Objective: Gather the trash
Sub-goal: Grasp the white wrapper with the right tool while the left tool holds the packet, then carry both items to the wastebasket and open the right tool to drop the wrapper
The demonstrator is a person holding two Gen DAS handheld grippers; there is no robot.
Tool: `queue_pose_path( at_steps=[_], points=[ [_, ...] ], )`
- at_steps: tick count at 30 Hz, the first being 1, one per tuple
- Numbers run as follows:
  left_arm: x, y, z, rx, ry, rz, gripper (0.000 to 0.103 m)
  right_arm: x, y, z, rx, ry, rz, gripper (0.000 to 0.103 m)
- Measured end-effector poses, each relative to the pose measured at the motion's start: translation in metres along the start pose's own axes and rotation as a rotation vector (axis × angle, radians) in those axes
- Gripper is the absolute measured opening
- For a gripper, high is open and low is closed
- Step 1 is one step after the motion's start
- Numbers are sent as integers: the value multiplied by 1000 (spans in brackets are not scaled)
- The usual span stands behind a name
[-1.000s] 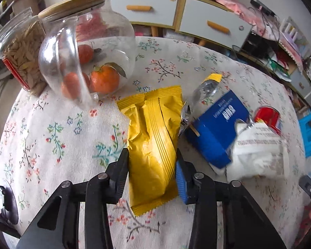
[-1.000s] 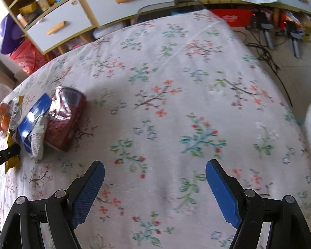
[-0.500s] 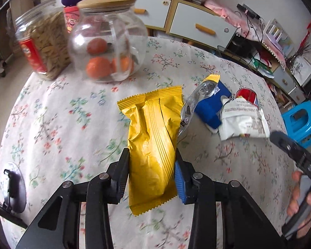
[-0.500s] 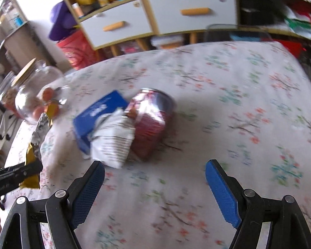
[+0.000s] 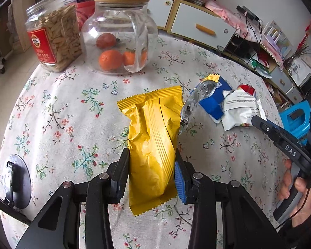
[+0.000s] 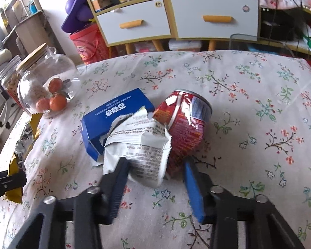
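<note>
My left gripper [image 5: 151, 159] is shut on a yellow snack packet [image 5: 153, 128], which sticks out ahead of the fingers above the floral tablecloth [image 5: 62, 114]. To its right lie a crumpled silver wrapper [image 5: 197, 97], a blue box [image 6: 114, 112], a torn white wrapper [image 6: 141, 145] and a red can [image 6: 186, 124] on its side. My right gripper [image 6: 155, 166] is closing with the near end of the white wrapper between its jaws. The left finger overlaps the wrapper, while the blue right pad stands clear of it beside the can's base.
A glass jar of oranges [image 5: 118, 41] and a jar of seeds [image 5: 51, 39] stand at the table's far left. A drawer cabinet [image 6: 213, 16] is behind the table. A blue stool [image 5: 296, 118] sits on the floor to the right. A person's hand [image 5: 296, 195] holds the right gripper.
The left gripper has drawn back from the jars with the yellow packet. The right gripper swung over to the trash pile and its jaws narrowed around the white wrapper.
</note>
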State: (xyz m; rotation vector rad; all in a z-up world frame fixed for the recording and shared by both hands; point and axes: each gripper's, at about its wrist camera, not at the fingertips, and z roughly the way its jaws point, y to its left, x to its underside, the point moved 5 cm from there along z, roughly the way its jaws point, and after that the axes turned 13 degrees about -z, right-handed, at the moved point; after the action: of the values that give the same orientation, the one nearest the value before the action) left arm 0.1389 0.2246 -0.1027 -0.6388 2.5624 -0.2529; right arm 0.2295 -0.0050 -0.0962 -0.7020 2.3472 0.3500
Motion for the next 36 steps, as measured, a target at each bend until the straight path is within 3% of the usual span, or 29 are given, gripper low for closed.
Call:
queue_pose_path(
  at_steps=[2, 8, 22, 31, 36],
  points=[
    [2, -3, -2, 2, -1, 5, 41, 0, 4, -1, -3, -5, -21, 22],
    [2, -14, -4, 17, -1, 6, 41, -1, 11, -10, -31, -25, -32, 13],
    [9, -91, -22, 130, -8, 47, 41, 3, -3, -73, -40, -89, -20, 9],
    [35, -153, -29, 197, 6, 117, 41, 23, -53, -137, 34, -142, 58, 9],
    [52, -168, -31, 209, 21, 152, 41, 47, -90, -170, 100, -145, 118, 9]
  ],
)
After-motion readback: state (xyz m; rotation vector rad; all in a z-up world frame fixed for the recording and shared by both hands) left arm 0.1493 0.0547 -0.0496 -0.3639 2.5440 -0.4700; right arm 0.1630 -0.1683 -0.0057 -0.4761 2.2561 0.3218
